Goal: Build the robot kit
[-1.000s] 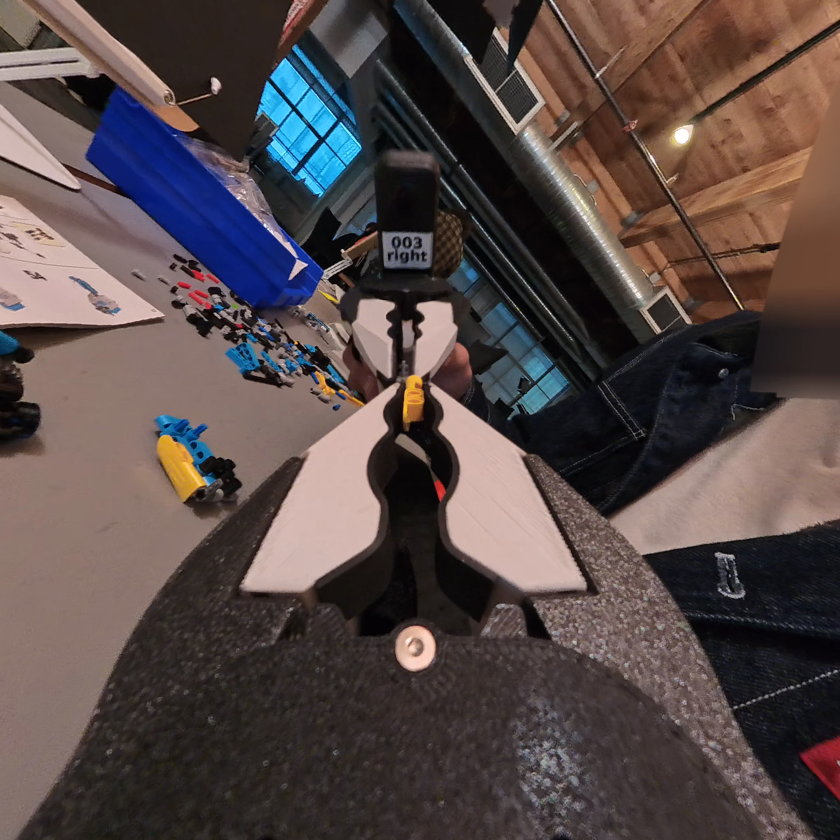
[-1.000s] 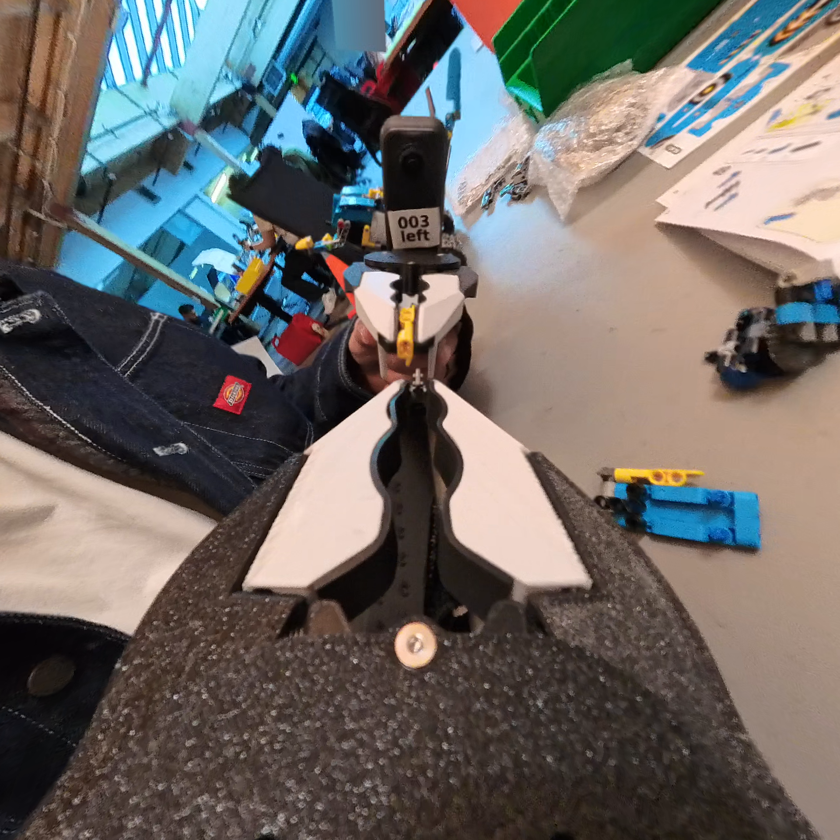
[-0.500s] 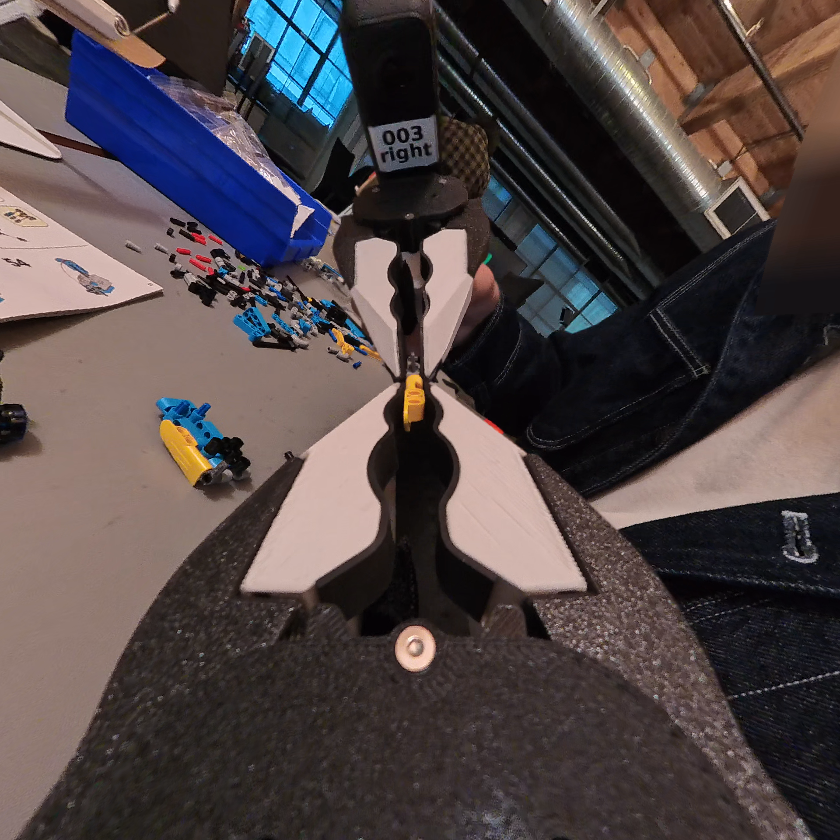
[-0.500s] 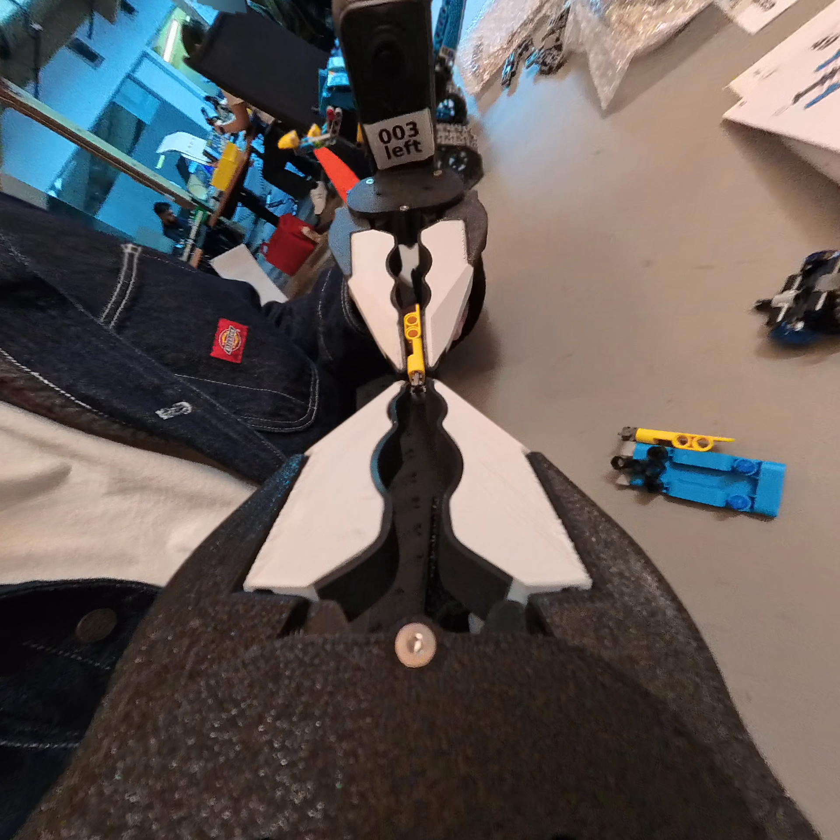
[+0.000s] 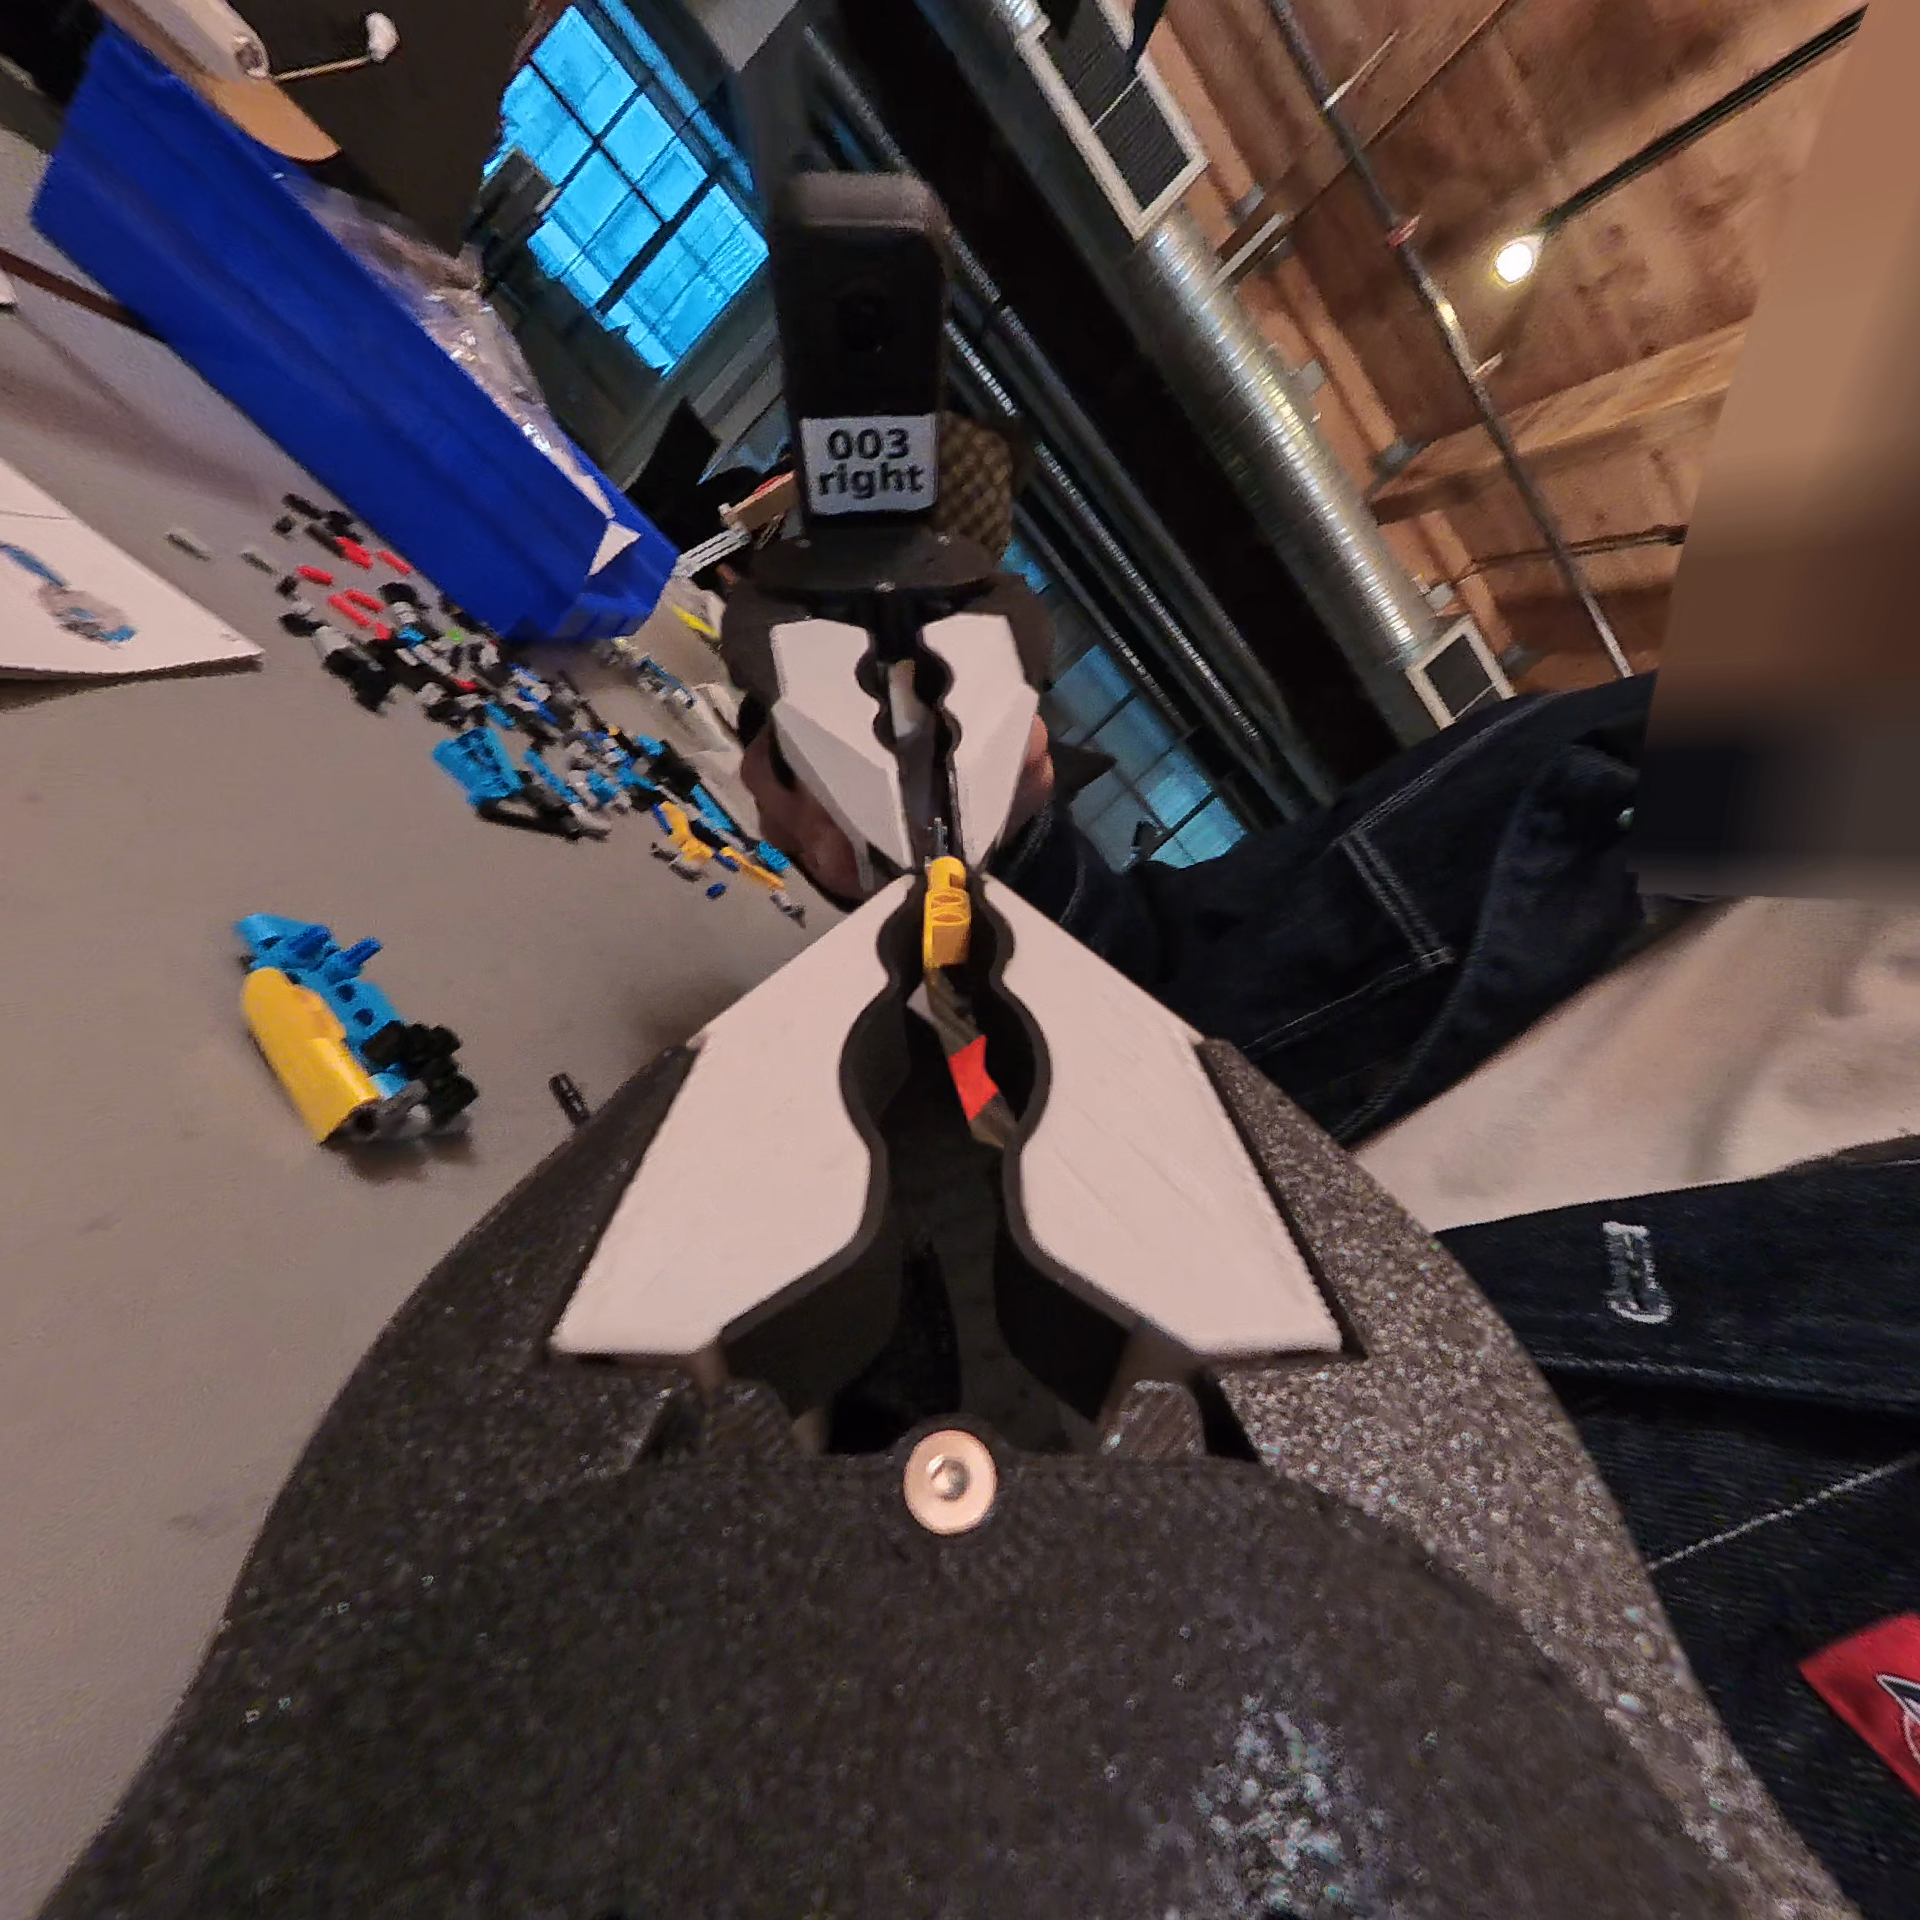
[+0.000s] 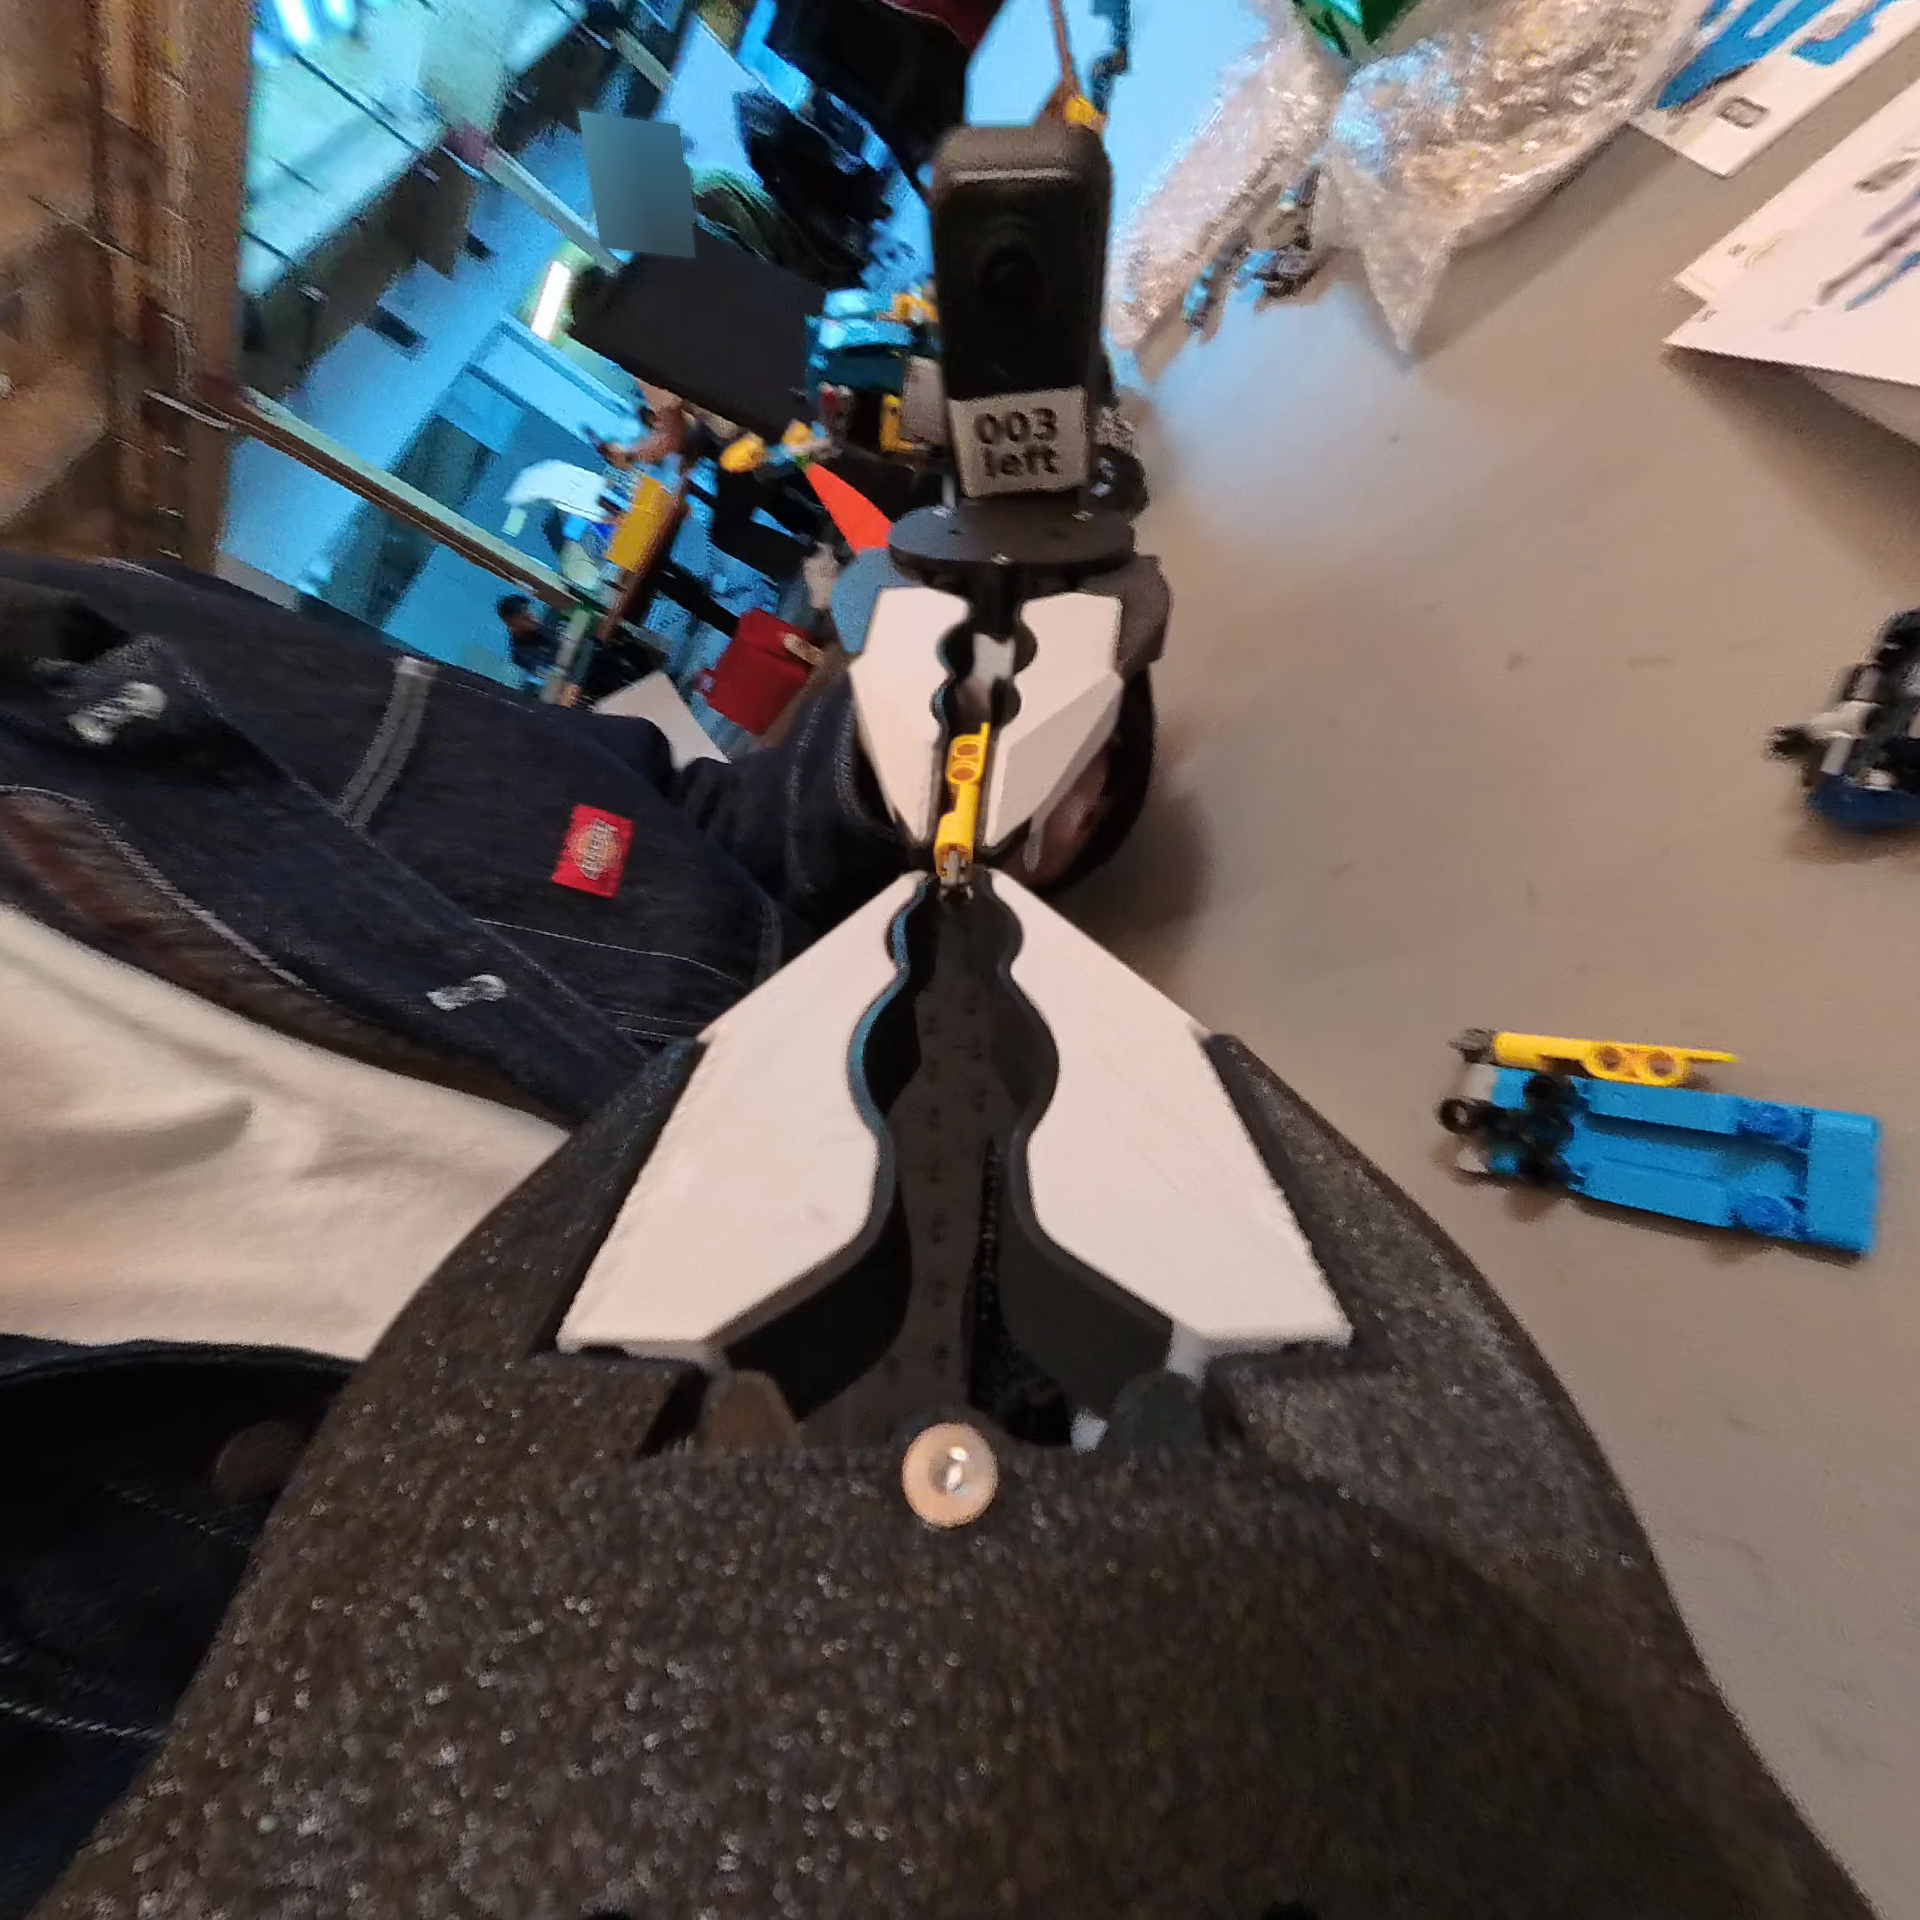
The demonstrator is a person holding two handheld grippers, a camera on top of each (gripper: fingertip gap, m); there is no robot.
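My left gripper (image 5: pixel 945 885) is shut on a small yellow beam with holes (image 5: pixel 943 916), held off the table. My right gripper (image 6: pixel 951 878) faces it tip to tip and is shut on a tiny grey pin (image 6: pixel 950 871). The pin touches the end of the yellow beam (image 6: pixel 961 795). In the left wrist view the right gripper (image 5: pixel 932 844) points back at me, just above the beam. In the right wrist view the left gripper (image 6: pixel 954 847) does the same. How far the pin sits in the beam is hidden.
On the grey table (image 5: pixel 156 1351) lie a yellow and blue part assembly (image 5: pixel 332 1039), several loose small pieces (image 5: pixel 499 707), a blue bin (image 5: pixel 312 312) and instruction sheets (image 6: pixel 1818 260). A flat blue assembly (image 6: pixel 1683 1153), a dark wheeled assembly (image 6: pixel 1860 727) and plastic bags (image 6: pixel 1455 156) lie to the right. A person in a denim jacket (image 6: pixel 364 810) is close by. Both grippers' tips are close together, under 4 cm apart.
The two grippers moved together until pin and yellow beam met tip to tip. They have stayed joined and tilted a little. Both stayed shut.
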